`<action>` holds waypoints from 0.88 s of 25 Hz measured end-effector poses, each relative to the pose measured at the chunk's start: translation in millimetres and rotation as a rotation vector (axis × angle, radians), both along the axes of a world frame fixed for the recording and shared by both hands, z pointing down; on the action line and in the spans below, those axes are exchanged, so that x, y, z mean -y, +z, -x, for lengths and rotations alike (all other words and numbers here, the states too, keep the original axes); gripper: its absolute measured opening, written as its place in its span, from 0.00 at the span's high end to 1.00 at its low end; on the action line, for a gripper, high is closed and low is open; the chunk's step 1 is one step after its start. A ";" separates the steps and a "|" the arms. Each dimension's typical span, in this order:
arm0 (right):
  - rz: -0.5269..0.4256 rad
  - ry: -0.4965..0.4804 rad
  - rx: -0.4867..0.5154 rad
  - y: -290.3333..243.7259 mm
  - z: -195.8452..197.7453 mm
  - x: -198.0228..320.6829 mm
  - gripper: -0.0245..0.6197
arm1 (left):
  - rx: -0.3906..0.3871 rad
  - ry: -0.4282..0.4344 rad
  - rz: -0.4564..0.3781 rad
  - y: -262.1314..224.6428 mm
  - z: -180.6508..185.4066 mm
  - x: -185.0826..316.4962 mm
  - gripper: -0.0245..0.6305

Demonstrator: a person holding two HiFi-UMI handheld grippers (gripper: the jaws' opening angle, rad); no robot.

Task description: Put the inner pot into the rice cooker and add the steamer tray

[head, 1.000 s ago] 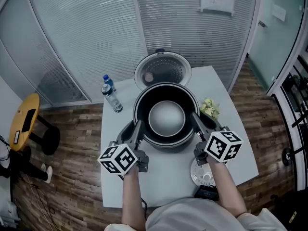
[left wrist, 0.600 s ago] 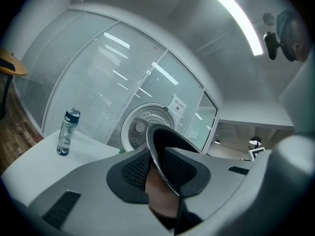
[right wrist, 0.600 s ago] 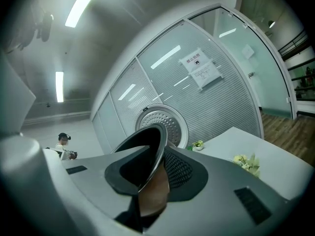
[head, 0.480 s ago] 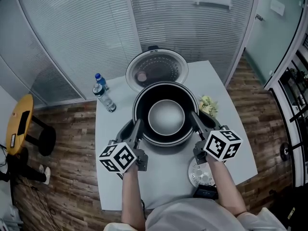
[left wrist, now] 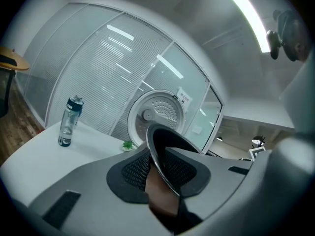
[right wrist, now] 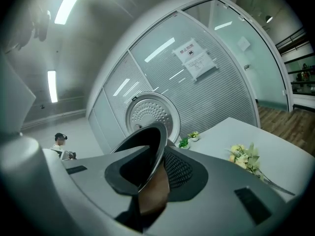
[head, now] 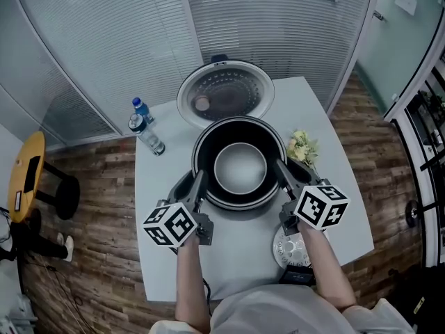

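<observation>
With left claw [head: 199,183] and right claw [head: 280,169] each clamped on the rim of the inner pot [head: 240,167], hold it level and lower it squarely into the rice cooker [head: 224,92], whose body seems hidden beneath.

**Setting.** An office-type test room rather than a home kitchen. Curved glass partitions [head: 125,40] banded with fine horizontal stripes enclose the space, and a printed notice [right wrist: 196,59] is fixed to one pane. Long strip lights [left wrist: 243,14] run across a plain ceiling. The floor [head: 104,242] is wood-look planking. A plain white table [head: 167,256] stands alone near the glass, with a yellow stool [head: 26,176] off its left edge and a water bottle [head: 146,136] at its far left corner.
</observation>
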State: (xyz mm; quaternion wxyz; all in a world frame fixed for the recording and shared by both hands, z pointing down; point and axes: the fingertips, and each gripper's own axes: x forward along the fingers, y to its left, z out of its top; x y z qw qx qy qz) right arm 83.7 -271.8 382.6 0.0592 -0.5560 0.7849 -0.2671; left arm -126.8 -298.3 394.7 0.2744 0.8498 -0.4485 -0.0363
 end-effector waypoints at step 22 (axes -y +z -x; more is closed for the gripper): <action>0.129 -0.001 0.008 64.1 -1.0 25.7 0.81 | 0.098 0.003 0.105 61.7 -1.5 23.6 0.80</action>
